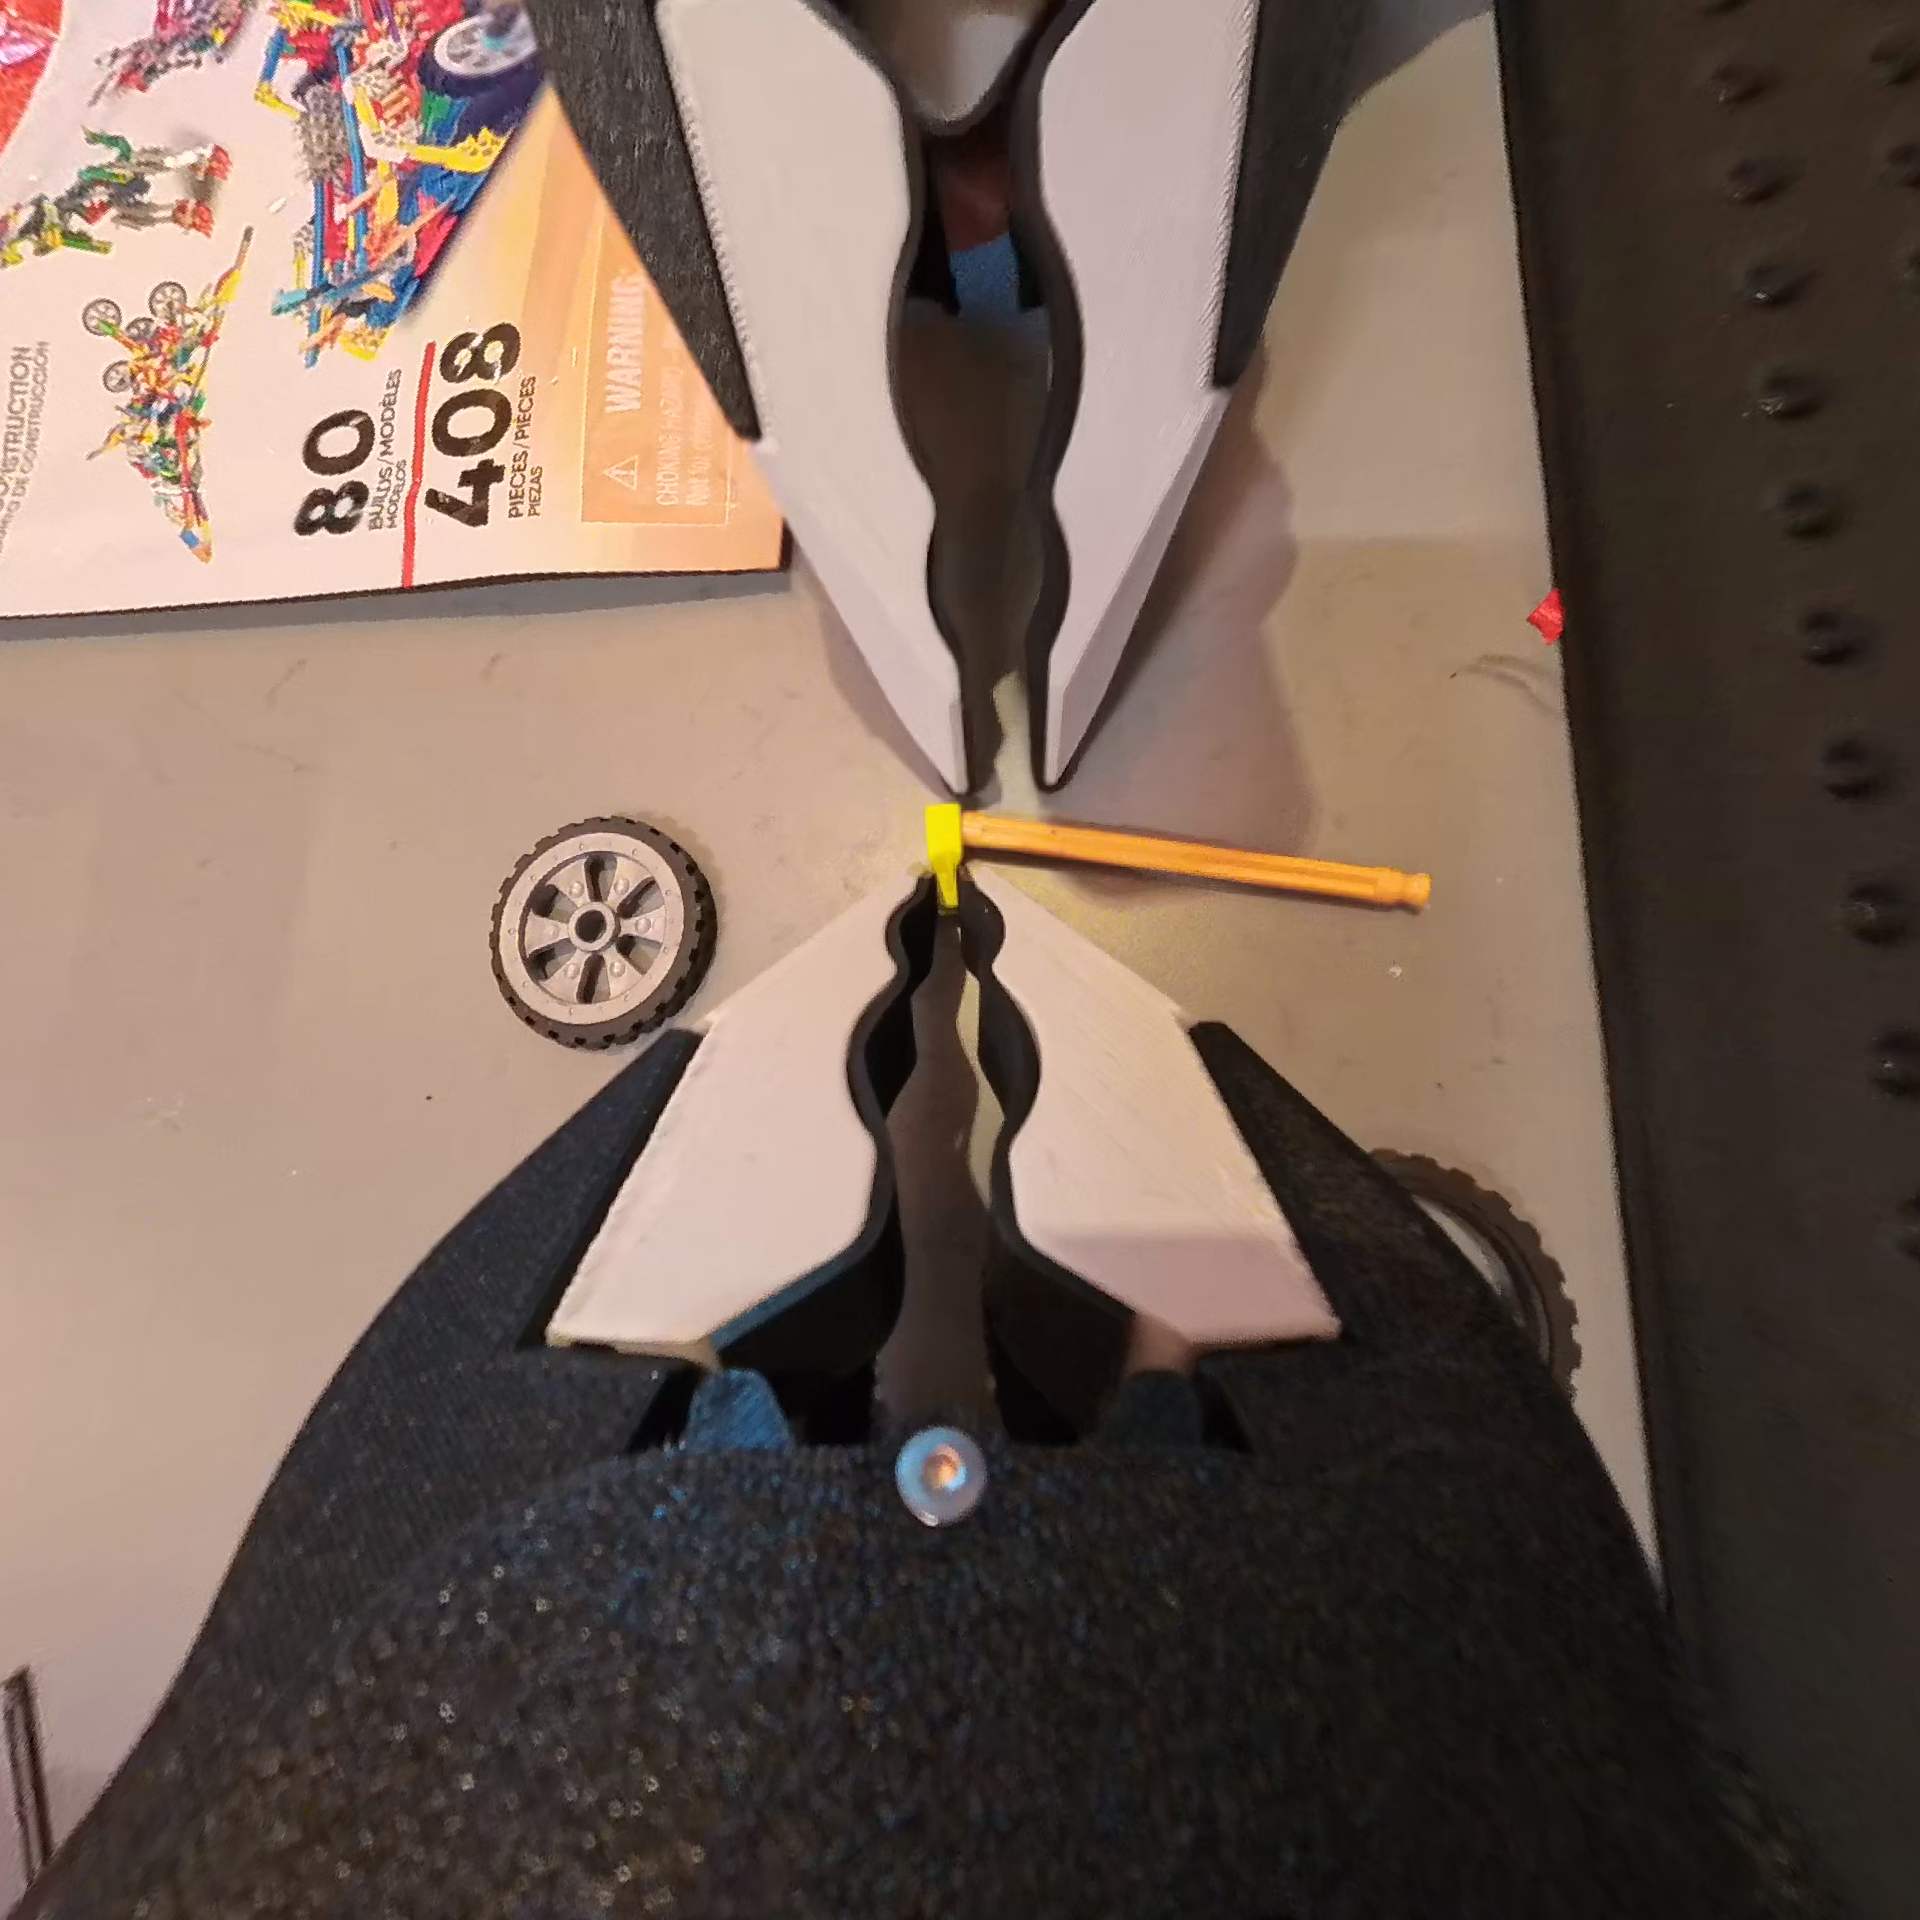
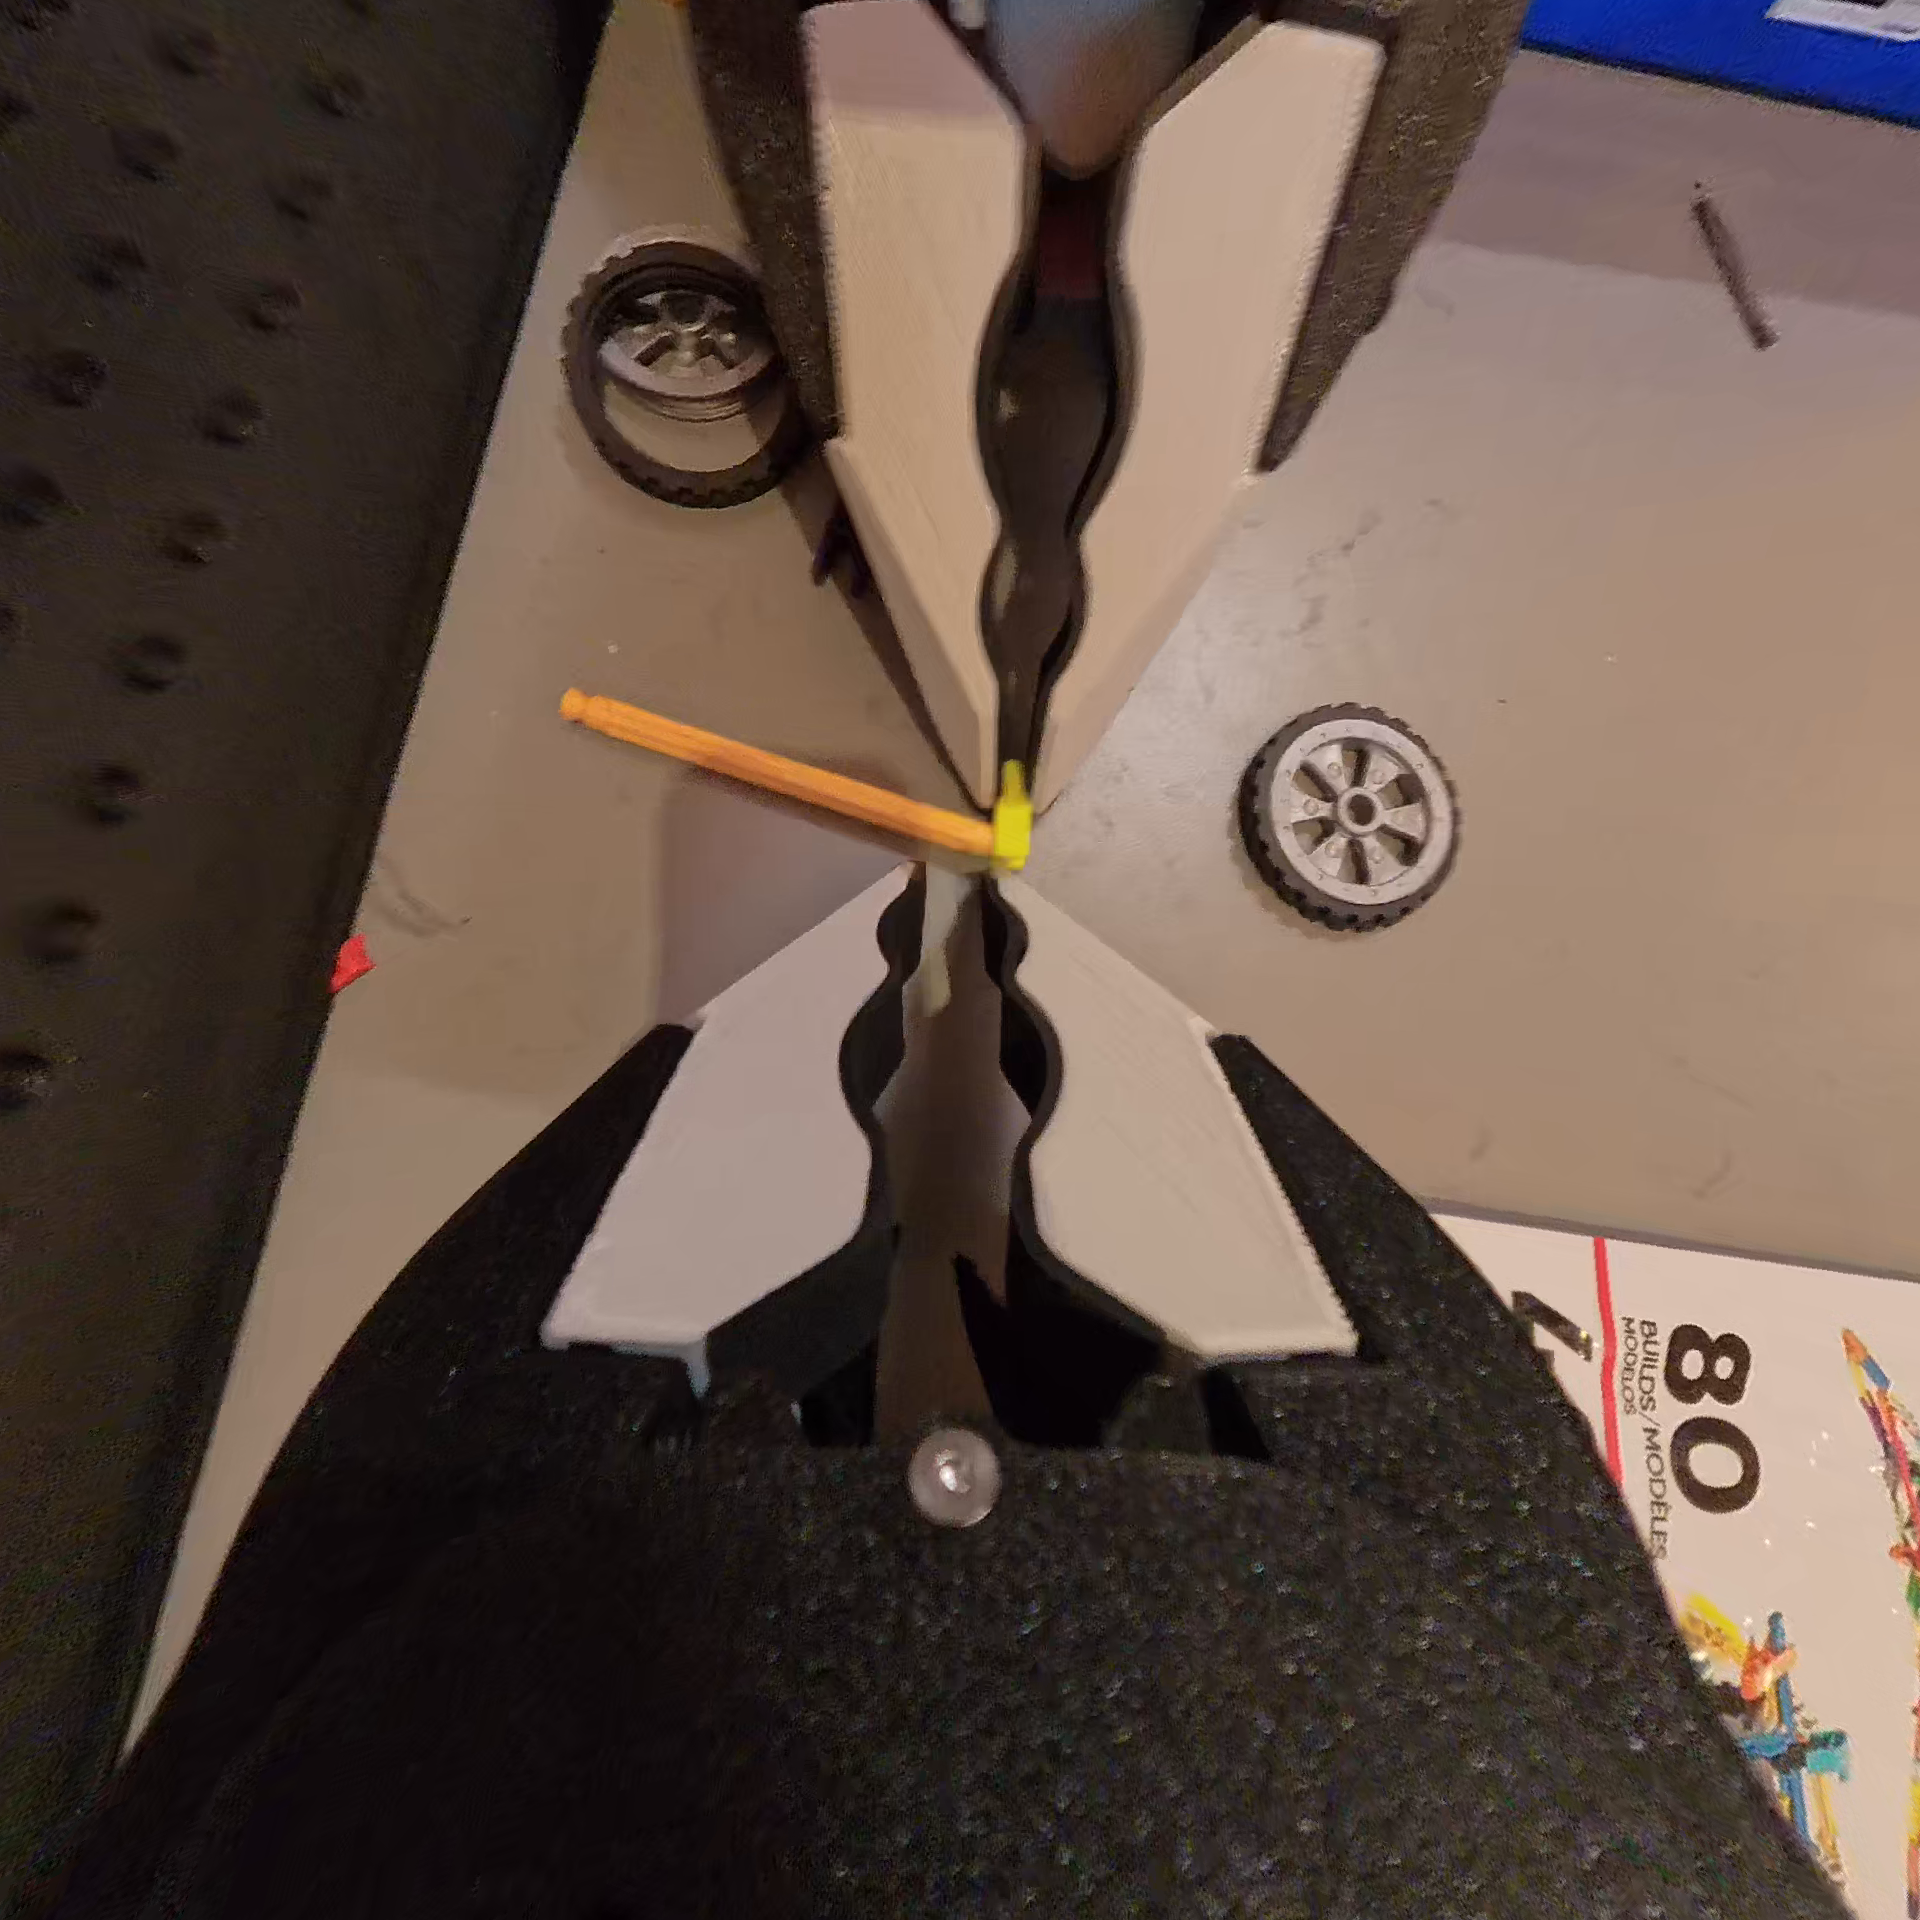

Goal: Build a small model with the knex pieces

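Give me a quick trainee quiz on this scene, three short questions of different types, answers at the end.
1. True or false: the orange rod is plugged into the yellow connector.
2. Multiple choice: the left gripper has its jaws shut on: A) a wheel, B) the yellow connector, C) the printed booklet.
3. Short answer: how many wheels lie on the table in the right wrist view?

Key:
1. True.
2. B.
3. Two: the silver wheel and the dark wheel.
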A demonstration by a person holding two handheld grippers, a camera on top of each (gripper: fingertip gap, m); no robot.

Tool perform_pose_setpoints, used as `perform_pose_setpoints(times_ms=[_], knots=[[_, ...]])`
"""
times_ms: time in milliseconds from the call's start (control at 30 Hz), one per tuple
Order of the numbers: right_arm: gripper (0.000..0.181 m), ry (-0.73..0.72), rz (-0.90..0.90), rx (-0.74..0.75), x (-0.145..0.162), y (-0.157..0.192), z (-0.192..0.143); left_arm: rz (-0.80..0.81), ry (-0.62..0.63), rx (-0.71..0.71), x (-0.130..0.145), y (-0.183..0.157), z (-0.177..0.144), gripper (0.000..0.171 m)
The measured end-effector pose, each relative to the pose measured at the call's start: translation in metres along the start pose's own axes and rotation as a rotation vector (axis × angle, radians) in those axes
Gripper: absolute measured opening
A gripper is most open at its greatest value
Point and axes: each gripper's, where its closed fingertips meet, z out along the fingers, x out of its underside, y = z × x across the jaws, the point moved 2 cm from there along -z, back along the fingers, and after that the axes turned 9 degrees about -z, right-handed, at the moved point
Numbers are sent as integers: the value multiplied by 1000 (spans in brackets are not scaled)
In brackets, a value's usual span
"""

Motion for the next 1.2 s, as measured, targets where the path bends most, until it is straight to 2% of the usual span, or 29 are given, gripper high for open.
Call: perform_pose_setpoints(times_ms=[200,300,367,400,533,767,900,1033,1200], knots=[[24,-2,22,8,-11,4,0,-13,18,-48,0,7,0,2],[24,-44,-32,5,-21,10,-1,-20,11,-39,-1,6,0,2],[19,-55,-58,-10,-21,15,6,-19,19,-42,-1,6,2,2],[7,-71,-45,-31,-22,17,8,-16,20,-40,-1,6,1,2],[1,-105,23,-66,-18,15,7,-36,21,-27,1,7,-1,2],[1,-108,47,-89,-15,15,6,-48,31,-6,5,8,-5,2],[1,-117,47,-96,-17,16,7,-39,21,54,4,0,-3,2],[21,-133,62,-101,-20,15,0,-37,18,68,2,1,-2,2],[23,-38,111,-11,-3,-2,-8,-28,21,79,1,2,-1,2]])
